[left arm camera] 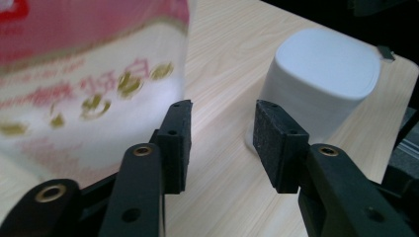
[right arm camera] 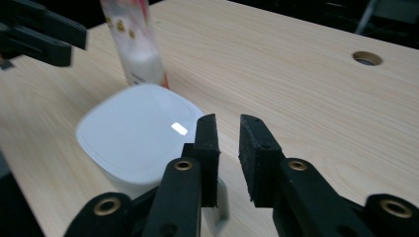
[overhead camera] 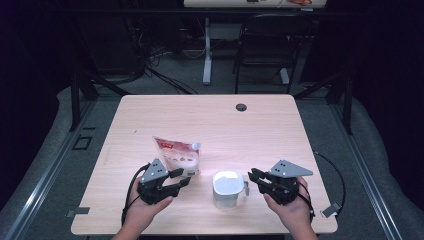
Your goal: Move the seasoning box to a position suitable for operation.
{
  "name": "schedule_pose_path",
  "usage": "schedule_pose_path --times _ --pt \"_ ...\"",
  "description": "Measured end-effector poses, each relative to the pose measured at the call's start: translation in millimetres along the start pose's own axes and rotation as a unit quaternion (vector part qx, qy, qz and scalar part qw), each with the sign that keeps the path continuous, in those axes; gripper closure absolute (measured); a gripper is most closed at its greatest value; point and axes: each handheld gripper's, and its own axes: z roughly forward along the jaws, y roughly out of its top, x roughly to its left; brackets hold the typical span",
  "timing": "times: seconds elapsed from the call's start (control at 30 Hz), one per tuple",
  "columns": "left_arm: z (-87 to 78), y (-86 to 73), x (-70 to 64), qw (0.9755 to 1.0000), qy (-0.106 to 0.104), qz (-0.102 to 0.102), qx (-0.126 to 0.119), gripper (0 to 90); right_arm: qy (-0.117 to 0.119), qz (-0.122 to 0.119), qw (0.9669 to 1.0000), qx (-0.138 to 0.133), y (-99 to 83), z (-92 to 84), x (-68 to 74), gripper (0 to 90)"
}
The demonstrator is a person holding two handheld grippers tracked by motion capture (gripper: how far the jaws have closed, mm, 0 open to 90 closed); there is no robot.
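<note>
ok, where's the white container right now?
In the high view the white container stands near the table's front edge, between the two hand-held grippers, just right of the pink pouch.

Pale wooden tabletop (overhead camera: pixel 260 125) lit evenly from above; surroundings left dark in high view. Soft shadows cast beneath white lidded plastic container (overhead camera: pixel 228 189). Small glare spot seen on container lid (right arm camera: pixel 179 128) in right gripper view. Pink-and-white printed pouch (left arm camera: pixel 84 84) blurred, out of focus in left gripper view. High view rendered soft, slightly grainy.
</note>
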Motion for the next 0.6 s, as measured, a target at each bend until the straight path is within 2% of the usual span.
schedule_pose_path --times 0.03,0.13,0.2,0.23,0.27,0.33,0.4,0.5,0.6 --pt "5.4 7.5 -0.7 0.9999 -0.009 -0.002 0.009 57.8 0.002 -0.004 1.0000 0.007 8.7 1.0 1.2 76.4" --pt "12.4 16.8 -3.3 0.9998 -0.011 0.002 0.016 59.6 0.001 -0.011 0.9999 0.010 18.5 2.2 5.7 75.7" --pt "14.7 23.1 -5.7 0.9996 -0.020 0.005 0.017 63.1 0.004 -0.012 0.9998 0.013 22.5 2.3 10.6 83.4" --pt "14.7 23.1 -5.7 0.9996 -0.020 0.005 0.017 66.1 0.004 -0.012 0.9998 0.013 22.5 2.3 10.6 83.4" --pt "15.0 29.0 -8.8 0.9994 -0.027 0.012 0.015 67.7 0.010 -0.021 0.9995 0.022 24.1 2.7 17.2 90.0" --pt "14.7 32.5 -11.3 0.9995 -0.021 0.018 0.013 71.5 0.005 -0.043 0.9984 0.036 23.1 3.7 23.4 90.0" --pt "14.3 32.9 -12.6 0.9993 -0.031 0.017 0.012 75.5 -0.003 -0.056 0.9973 0.047 20.6 5.1 26.9 90.0" --pt "13.8 30.7 -16.0 0.9992 -0.034 0.017 0.009 81.4 0.000 -0.051 0.9970 0.058 15.9 9.8 27.2 90.0" --pt "16.7 30.4 -20.8 0.9989 -0.038 0.025 0.012 83.7 -0.008 -0.048 0.9969 0.062 11.1 15.4 25.4 90.0"
